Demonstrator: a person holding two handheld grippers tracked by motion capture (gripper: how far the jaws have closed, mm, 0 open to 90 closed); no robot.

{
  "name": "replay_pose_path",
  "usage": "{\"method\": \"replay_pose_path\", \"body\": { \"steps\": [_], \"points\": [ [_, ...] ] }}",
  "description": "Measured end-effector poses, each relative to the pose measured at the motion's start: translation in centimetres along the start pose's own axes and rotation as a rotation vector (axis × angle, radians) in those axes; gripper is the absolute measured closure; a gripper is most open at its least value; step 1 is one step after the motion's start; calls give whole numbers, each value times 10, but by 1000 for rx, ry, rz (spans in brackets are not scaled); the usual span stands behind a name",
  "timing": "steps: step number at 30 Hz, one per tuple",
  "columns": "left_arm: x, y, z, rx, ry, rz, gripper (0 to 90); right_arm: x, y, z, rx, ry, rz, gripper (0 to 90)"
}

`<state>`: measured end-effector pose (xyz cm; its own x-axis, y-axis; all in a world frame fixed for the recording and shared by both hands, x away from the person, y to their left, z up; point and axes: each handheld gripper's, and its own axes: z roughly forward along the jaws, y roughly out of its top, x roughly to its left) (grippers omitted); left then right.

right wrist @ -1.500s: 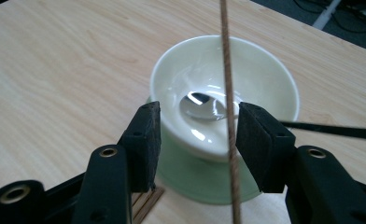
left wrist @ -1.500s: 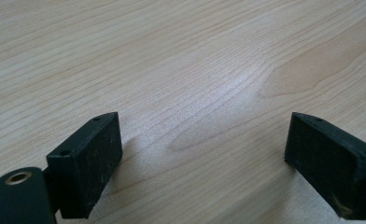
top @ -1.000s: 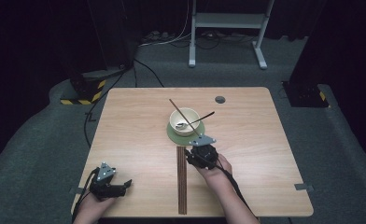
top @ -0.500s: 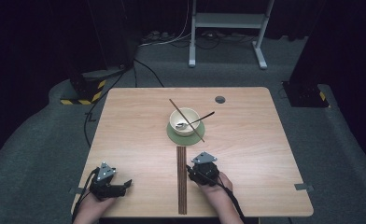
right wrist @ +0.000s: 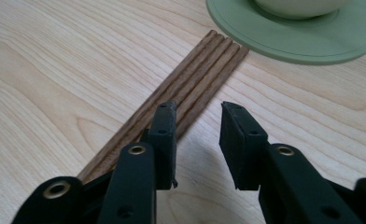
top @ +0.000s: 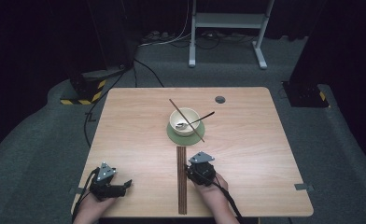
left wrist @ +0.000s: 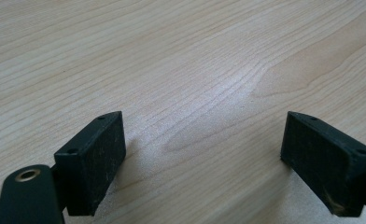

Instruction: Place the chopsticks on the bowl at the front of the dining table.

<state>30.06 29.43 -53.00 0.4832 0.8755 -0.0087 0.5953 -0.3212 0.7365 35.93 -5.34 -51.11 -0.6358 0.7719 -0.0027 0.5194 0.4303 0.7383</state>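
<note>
With our left gripper [left wrist: 204, 158] spread wide over bare wooden table [top: 265, 140] and our right gripper [right wrist: 197, 140] parted, empty, beside the dark wooden chopstick bundle [right wrist: 190, 88] lying below the cream bowl [top: 184, 122] on its green round mat [right wrist: 302, 42], we judge a careless pinch could scatter the sticks.

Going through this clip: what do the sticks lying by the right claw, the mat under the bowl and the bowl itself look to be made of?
The sticks look like dark stained wood: grain lines run along them, matt finish. The mat looks like soft plastic or silicone, plain green and smooth with a raised rim; that is a guess. The bowl looks like cream glazed ceramic or plastic; the pictures leave it open.
</note>
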Motion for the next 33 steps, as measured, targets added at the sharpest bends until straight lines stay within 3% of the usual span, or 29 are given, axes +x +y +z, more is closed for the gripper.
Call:
{"method": "replay_pose_path", "body": {
  "steps": [11,14,22,33],
  "points": [
    [0,0,0,1,-1,2,139,5,1,5,16,4,2,691],
    [0,0,0,0,-2,2,139,5,0,6,16,1,-18,691],
    [0,0,0,0,-2,3,139,6,0,8,31,-7,-4,694],
    [0,0,0,1,-2,2,140,-1,-4,5,45,-21,-4,696]
  ]
}}
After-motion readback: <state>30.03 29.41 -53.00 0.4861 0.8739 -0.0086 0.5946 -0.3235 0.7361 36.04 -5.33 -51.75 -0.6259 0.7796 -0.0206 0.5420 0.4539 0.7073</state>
